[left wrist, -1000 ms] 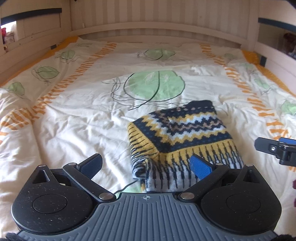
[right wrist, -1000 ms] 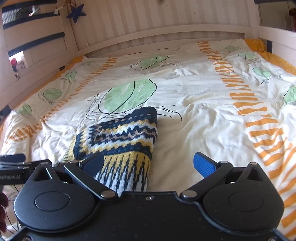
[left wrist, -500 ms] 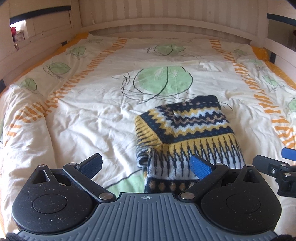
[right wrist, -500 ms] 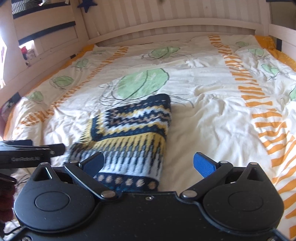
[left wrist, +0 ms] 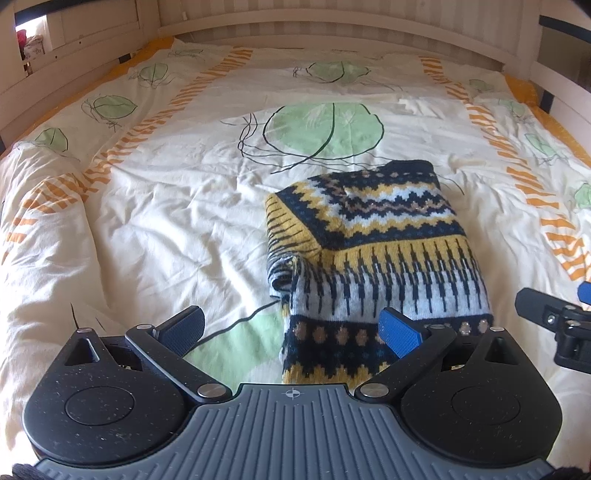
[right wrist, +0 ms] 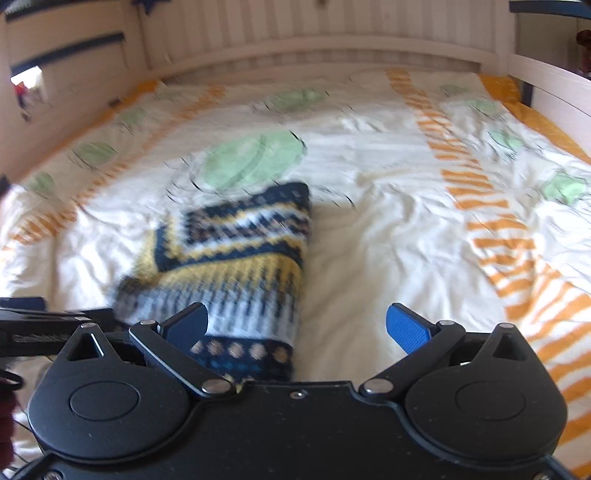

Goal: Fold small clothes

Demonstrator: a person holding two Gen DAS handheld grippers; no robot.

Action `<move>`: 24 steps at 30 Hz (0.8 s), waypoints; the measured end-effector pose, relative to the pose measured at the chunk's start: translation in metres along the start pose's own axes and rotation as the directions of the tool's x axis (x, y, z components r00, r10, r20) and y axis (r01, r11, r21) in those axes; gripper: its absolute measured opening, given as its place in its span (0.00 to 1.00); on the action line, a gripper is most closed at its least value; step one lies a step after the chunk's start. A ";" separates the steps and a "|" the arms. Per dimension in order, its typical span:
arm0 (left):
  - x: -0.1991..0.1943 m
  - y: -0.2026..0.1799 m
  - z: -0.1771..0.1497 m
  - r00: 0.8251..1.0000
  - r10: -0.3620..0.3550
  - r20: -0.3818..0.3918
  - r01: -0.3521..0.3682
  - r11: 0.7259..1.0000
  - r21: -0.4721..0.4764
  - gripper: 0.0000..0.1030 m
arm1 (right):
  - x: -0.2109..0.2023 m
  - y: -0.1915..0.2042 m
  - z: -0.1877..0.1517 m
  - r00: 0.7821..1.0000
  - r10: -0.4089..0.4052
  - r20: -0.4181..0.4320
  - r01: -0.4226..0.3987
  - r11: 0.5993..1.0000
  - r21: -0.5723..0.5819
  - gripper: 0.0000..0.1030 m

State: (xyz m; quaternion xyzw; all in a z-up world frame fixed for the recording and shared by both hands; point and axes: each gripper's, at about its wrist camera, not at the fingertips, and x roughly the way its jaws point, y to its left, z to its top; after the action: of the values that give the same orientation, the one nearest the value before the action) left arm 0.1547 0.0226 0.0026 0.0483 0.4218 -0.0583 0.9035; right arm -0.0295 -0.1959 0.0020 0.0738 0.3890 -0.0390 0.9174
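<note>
a folded navy, yellow and white patterned knit sweater (left wrist: pixel 373 254) lies mid-bed on a rumpled cream duvet with green leaves and orange stripes (left wrist: pixel 155 229), inside a white wooden bed frame (left wrist: pixel 332 26); the left gripper (left wrist: pixel 291 332) and right gripper (right wrist: pixel 297 326) both spread, empty.

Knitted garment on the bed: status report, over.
Left gripper open, empty. Right gripper open, empty. Patterned knit lies folded on the duvet, free of both. Nothing in the way.

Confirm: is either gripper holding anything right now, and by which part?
Nothing held. Left gripper and right gripper are both open with nothing between the fingers; the folded knit sweater lies free on the duvet.
</note>
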 end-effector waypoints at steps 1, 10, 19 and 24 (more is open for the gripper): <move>0.000 0.000 -0.001 1.000 0.002 -0.004 -0.002 1.000 0.000 0.99 | 0.002 -0.001 -0.001 1.000 0.006 -0.013 -0.006 1.000 0.002 1.00; 0.006 0.004 -0.006 0.999 -0.011 -0.046 0.011 1.000 -0.011 0.99 | 0.007 -0.003 -0.005 0.997 0.039 -0.064 -0.037 0.999 0.034 1.00; 0.009 0.003 -0.006 0.998 -0.013 -0.065 0.012 1.000 -0.016 0.99 | 0.009 -0.002 -0.003 0.996 0.059 -0.069 -0.057 0.998 0.039 1.00; 0.010 0.004 -0.005 0.997 -0.012 -0.072 0.011 1.000 -0.021 0.99 | 0.011 -0.002 -0.002 0.995 0.076 -0.071 -0.073 0.996 0.046 1.00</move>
State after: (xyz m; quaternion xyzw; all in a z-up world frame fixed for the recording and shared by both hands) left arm 0.1574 0.0262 -0.0082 0.0387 0.4550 -0.0574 0.8878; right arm -0.0241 -0.1981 -0.0076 0.1095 0.4184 -0.0104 0.9016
